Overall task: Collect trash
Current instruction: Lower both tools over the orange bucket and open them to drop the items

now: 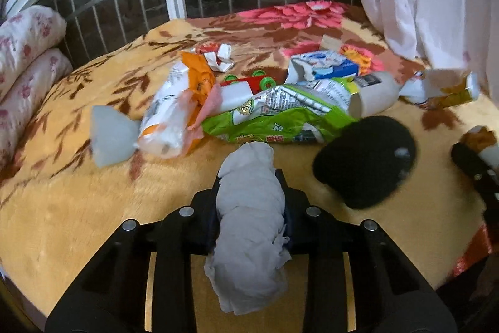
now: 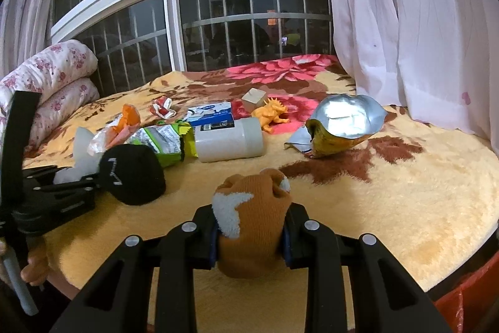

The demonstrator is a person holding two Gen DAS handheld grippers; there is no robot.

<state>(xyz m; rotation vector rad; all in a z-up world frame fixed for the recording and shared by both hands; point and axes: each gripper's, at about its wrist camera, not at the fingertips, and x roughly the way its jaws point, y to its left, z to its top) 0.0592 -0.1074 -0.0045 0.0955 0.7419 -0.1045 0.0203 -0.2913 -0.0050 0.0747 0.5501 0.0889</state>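
Note:
My left gripper (image 1: 249, 186) is shut on a crumpled white tissue wad (image 1: 249, 220), held low over the yellow blanket (image 1: 93, 208). It also shows at the left of the right wrist view (image 2: 78, 177). My right gripper (image 2: 251, 217) is shut on an orange knitted sock with white patches (image 2: 252, 227). Trash lies in a heap ahead: a green snack bag (image 1: 280, 117), an orange-and-white wrapper (image 1: 177, 105), a white plastic jar (image 2: 230, 139), a blue-and-white carton (image 2: 212, 113), red-and-white crumpled paper (image 2: 162, 108) and an open foil-lined yellow bag (image 2: 343, 124).
A black knit hat (image 1: 368, 158) lies just right of the left gripper. An orange toy dinosaur (image 2: 273, 114), a small cardboard box (image 2: 254, 99) and a red toy with green wheels (image 1: 249, 80) lie among the trash. Rolled floral quilts (image 2: 53, 83) left, barred window behind, white curtain (image 2: 405, 21) right.

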